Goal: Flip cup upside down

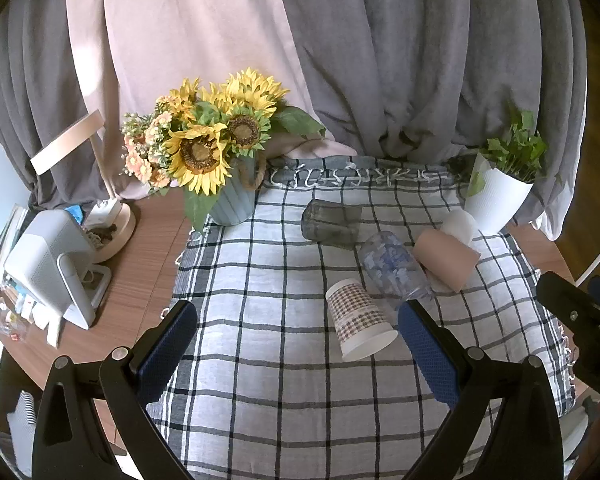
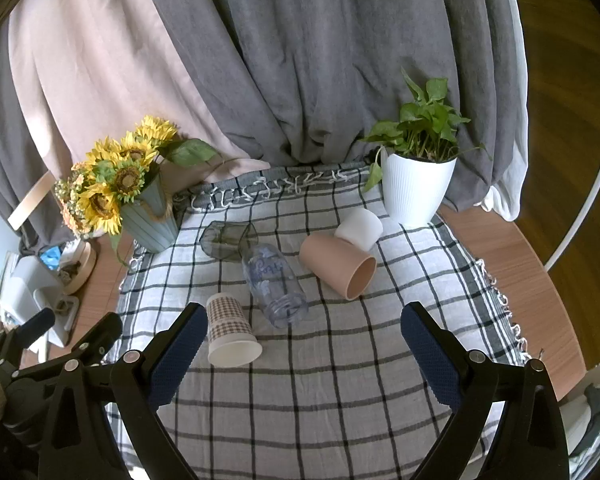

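Cup is an open question here, since five of them are spread on the checked cloth (image 2: 340, 380) and the task does not say which. Going left to right in the right wrist view: a paper cup with a houndstooth band (image 2: 230, 330) stands mouth down, wide white rim on the cloth, nearest the camera; a dark smoky glass (image 2: 228, 240) lies on its side farther back; a clear tumbler with blue print (image 2: 274, 284) lies on its side with its mouth toward the camera, touching the glass; a beige cup (image 2: 338, 270) lies on its side with its mouth facing right and forward; a small white cup (image 2: 359, 227) sits just behind it, touching it. As I judge it, one cup already looks inverted and the four lying down are left, so the work is at an early stage. The left tool (image 1: 296, 338) hangs above the cloth with its blue-padded fingers spread wide and nothing between them; the paper cup sits just inside its right finger, untouched. The right tool (image 2: 300, 340) is likewise spread wide and empty, above the cloth in front of the tumbler. Sunflowers in a blue pot (image 2: 148, 220) and a potted plant (image 2: 416, 188) stand at the back corners of the surface.
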A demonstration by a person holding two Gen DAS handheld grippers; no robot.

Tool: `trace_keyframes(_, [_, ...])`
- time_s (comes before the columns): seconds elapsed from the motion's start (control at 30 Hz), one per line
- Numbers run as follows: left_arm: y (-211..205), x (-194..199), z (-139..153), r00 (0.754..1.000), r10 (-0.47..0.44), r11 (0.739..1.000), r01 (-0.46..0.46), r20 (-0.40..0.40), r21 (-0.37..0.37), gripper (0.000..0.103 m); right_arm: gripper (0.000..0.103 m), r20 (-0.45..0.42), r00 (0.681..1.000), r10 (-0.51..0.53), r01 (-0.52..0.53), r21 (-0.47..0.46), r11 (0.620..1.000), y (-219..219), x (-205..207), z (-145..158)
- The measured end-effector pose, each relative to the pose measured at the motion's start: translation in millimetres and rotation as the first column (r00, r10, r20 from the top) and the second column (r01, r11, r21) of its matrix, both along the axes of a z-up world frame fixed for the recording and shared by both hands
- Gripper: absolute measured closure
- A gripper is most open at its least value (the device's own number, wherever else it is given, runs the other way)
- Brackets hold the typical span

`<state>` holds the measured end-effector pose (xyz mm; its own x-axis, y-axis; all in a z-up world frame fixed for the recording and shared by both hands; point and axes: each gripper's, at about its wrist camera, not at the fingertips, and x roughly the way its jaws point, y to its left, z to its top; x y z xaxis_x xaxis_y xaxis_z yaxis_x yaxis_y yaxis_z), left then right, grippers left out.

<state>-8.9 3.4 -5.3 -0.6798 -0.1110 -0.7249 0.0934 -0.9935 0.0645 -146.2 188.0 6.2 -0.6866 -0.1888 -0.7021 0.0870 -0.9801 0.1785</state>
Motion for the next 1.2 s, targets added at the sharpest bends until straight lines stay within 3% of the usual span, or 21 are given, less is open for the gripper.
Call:
trace_keyframes(0.77, [0.0, -3.6, 1.8, 0.999, 0.039, 0.999, -0.039, 0.006, -0.011, 0.000, 0.005, 0.011, 1.000, 0.004, -0.004, 0.005, 1.000, -0.6, -3.5, -5.6])
trace_keyframes(1.2, [-3.0, -20.8, -7.4, 0.996, 0.077, 0.997, -0.076, 0.049, -0.007, 0.000, 0.005, 0.037, 0.999, 0.020, -0.021, 0.018, 1.000, -3.0, -16.7, -10.1])
